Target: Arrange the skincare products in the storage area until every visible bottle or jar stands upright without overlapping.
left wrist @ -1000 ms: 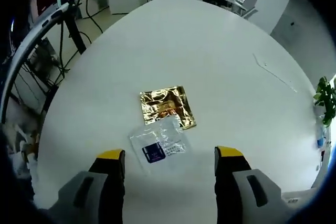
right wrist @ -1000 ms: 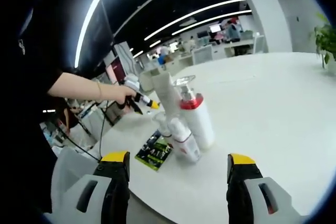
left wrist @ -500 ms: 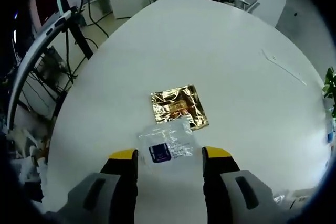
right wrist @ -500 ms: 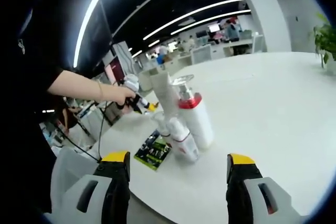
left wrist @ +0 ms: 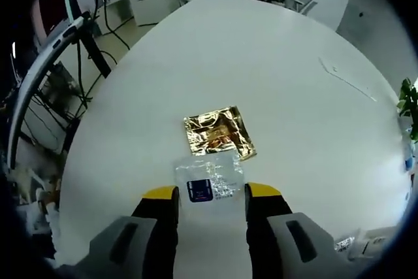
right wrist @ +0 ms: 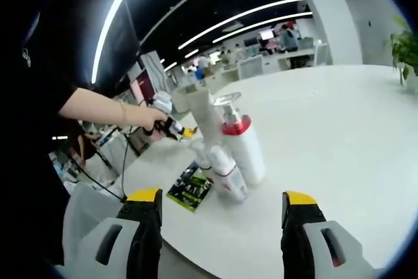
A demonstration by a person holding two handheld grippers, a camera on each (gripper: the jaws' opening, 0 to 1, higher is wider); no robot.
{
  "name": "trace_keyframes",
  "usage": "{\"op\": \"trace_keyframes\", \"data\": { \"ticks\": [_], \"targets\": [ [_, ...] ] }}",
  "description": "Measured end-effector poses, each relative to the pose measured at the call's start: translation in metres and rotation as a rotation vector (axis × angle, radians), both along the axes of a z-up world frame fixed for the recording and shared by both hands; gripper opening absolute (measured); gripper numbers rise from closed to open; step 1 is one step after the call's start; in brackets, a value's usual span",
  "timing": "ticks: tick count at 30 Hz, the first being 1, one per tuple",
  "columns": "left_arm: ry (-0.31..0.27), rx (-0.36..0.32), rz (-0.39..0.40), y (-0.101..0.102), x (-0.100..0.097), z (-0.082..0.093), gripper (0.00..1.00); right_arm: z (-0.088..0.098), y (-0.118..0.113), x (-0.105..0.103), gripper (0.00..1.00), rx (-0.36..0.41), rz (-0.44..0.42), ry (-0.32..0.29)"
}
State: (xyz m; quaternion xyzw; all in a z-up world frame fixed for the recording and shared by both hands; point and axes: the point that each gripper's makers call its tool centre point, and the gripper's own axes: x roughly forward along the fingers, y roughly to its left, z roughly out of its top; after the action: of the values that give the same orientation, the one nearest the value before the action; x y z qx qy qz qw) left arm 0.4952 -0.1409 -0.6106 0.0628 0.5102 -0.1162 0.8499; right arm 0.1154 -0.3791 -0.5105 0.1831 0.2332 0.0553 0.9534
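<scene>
The left gripper [left wrist: 211, 192] is held low over the table [left wrist: 261, 70], jaws parted and holding nothing, with the clear sachet [left wrist: 208, 180] lying flat just beyond the tips and between them. A crumpled gold sachet [left wrist: 218, 131] is seen touching its far edge.

In the right gripper view, the right gripper [right wrist: 221, 200] is held back from the near table edge, jaws wide apart, nothing gripped. Ahead of it, a cluster is seen standing upright: a tall bottle [right wrist: 240, 142] with a red collar and pump top, a smaller bottle [right wrist: 226, 173] just in front, a tube [right wrist: 205, 114] behind on the left. These stand close together, and whether they touch cannot be told. A dark green packet [right wrist: 191, 187] lies flat at the left of them. The left gripper is also seen there, far left, in the person's hand [right wrist: 149, 117].

The clear sachet is judged light, thin and limp, likely slippery; it would probably be pinched best at one edge, since a flat grip from above offers little. The gold foil looks crinkly and easily creased. The tall bottle is judged stiff and top-heavy, best taken around the body below the collar, and the small bottle could be toppled by a careless brush.
</scene>
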Motion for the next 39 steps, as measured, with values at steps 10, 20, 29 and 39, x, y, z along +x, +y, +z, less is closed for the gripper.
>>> {"op": "trace_keyframes", "data": {
  "ticks": [10, 20, 29, 39],
  "targets": [
    [-0.010, -0.006, -0.030, -0.006, -0.018, 0.007, 0.34, 0.001, 0.001, 0.000, 0.78, -0.002, 0.002, -0.004],
    [-0.019, -0.052, -0.091, -0.012, -0.036, 0.019, 0.34, 0.002, 0.001, 0.001, 0.78, -0.012, 0.011, -0.007],
    [-0.032, -0.095, -0.141, -0.006, -0.060, 0.027, 0.34, 0.005, 0.006, 0.002, 0.79, -0.016, 0.028, -0.023],
    [-0.022, -0.148, -0.152, -0.009, -0.082, 0.032, 0.34, 0.006, 0.011, 0.001, 0.79, -0.035, 0.053, -0.028]
  ]
}}
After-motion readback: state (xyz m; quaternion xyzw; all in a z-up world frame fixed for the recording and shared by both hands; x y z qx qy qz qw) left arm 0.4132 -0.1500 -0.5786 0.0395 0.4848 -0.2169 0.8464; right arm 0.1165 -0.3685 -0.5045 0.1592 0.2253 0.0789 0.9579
